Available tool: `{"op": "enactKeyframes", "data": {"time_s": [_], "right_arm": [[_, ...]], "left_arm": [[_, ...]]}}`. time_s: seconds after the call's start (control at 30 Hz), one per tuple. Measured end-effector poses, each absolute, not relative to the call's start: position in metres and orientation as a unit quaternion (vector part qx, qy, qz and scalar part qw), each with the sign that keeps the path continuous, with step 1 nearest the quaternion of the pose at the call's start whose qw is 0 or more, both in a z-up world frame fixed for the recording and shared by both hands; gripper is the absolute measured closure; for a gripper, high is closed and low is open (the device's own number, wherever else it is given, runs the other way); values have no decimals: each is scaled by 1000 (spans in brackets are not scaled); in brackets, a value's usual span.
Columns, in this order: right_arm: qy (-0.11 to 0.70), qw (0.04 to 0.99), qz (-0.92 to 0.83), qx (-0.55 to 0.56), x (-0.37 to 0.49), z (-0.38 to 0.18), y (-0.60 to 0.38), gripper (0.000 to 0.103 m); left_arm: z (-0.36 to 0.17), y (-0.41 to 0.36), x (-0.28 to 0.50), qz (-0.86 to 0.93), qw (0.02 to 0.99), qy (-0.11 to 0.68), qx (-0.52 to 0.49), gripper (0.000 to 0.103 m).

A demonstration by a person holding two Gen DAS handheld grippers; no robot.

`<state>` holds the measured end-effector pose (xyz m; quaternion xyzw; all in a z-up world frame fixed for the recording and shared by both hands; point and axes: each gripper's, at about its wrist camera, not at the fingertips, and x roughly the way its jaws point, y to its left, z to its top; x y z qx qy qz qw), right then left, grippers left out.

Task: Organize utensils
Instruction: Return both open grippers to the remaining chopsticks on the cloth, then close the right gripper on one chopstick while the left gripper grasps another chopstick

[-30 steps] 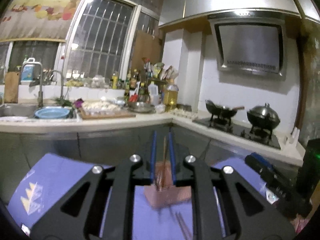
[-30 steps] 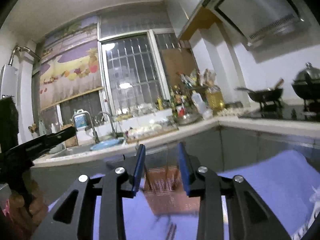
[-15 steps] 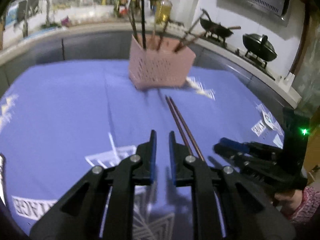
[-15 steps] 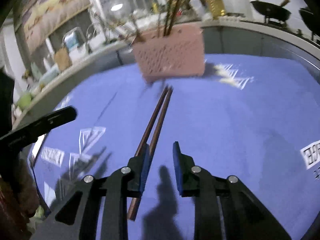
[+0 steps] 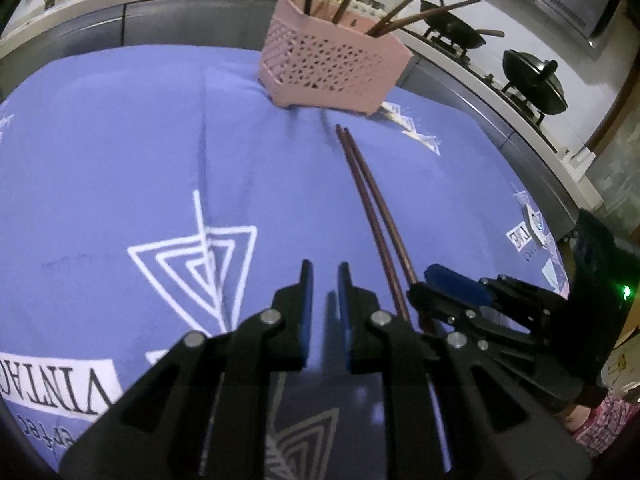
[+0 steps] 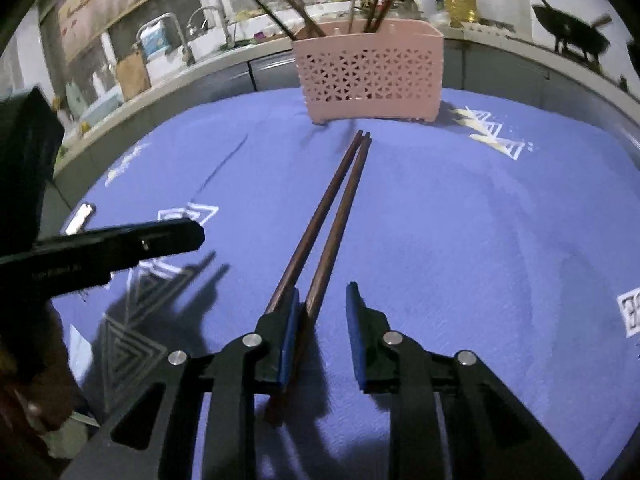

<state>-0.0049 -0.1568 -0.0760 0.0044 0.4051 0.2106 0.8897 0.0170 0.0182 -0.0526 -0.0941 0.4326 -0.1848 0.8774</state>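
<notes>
A pair of dark brown chopsticks [image 5: 372,204] lies on the blue tablecloth [image 5: 120,128], pointing at a pink perforated utensil basket [image 5: 332,68] that holds several upright utensils. In the right wrist view the chopsticks [image 6: 332,216] run under my right gripper [image 6: 323,292], which is open low over their near ends; one chopstick lies between the fingers, against the left pad, the other under the left finger. The basket [image 6: 370,76] stands beyond. My left gripper [image 5: 323,276] hovers over the cloth left of the chopsticks, its jaws a narrow gap apart and empty.
A grey counter runs behind the table, with a sink and tap [image 6: 200,28] at the left and a stove with a wok [image 5: 456,32] and lidded pot [image 5: 534,84] at the right. White printed patterns [image 5: 200,260] mark the cloth.
Both grippers have tilted down from facing the kitchen to the table and dropped close to the cloth. The right gripper has come down over the chopsticks' near ends and opened wider.
</notes>
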Motion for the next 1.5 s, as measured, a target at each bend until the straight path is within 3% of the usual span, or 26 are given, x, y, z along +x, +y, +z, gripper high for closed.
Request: {"op": "enactKeyframes", "data": {"time_s": [0.13,0.23,0.27,0.3,0.37,0.4,0.73,0.77,0.87,0.97,1.07,1.33,1.37,1.43,1.47,1.5], "right_arm": [[402,897,184,2,-2,-78,-167,95],[403,901,161,16,1,-80,-185,96],[404,902,154,21,1,-81,-192,96],[404,902,147,24,-1,-82,-199,96],[406,903,137,33,-3,-83,-211,96],[409,902,133,40,-6,-83,-218,96],[426,885,163,91,-32,-84,-244,95],[426,886,161,93,-32,-84,-245,95],[426,884,158,109,-28,-84,-250,95],[425,883,161,113,-23,-83,-250,95],[423,884,163,115,-19,-82,-249,95],[425,883,163,117,-19,-82,-248,95],[423,883,163,119,-18,-81,-247,95],[420,885,162,122,-16,-80,-247,95],[417,886,161,124,-15,-79,-246,95],[415,887,161,125,-15,-78,-245,95]], "left_arm": [[-52,18,19,-182,876,437,-93,92],[-52,12,25,-186,871,445,-90,92],[-52,9,28,-188,869,449,-90,88],[-52,5,31,-190,867,453,-90,73],[-51,-3,35,-193,867,451,-91,55],[-49,-6,36,-196,867,449,-89,53],[-59,-60,48,-183,870,457,-11,53],[-59,-62,47,-179,872,455,-1,54],[-60,-61,45,-163,879,448,24,75],[-58,-48,45,-169,877,450,8,83],[-60,-35,42,-151,878,454,23,98],[-58,-1,28,-168,859,483,-20,98],[-57,0,29,-171,856,486,-30,94],[-52,-3,31,-178,858,481,-42,74],[-50,-7,30,-177,861,475,-42,56],[-49,-10,31,-178,863,471,-41,49]]}}
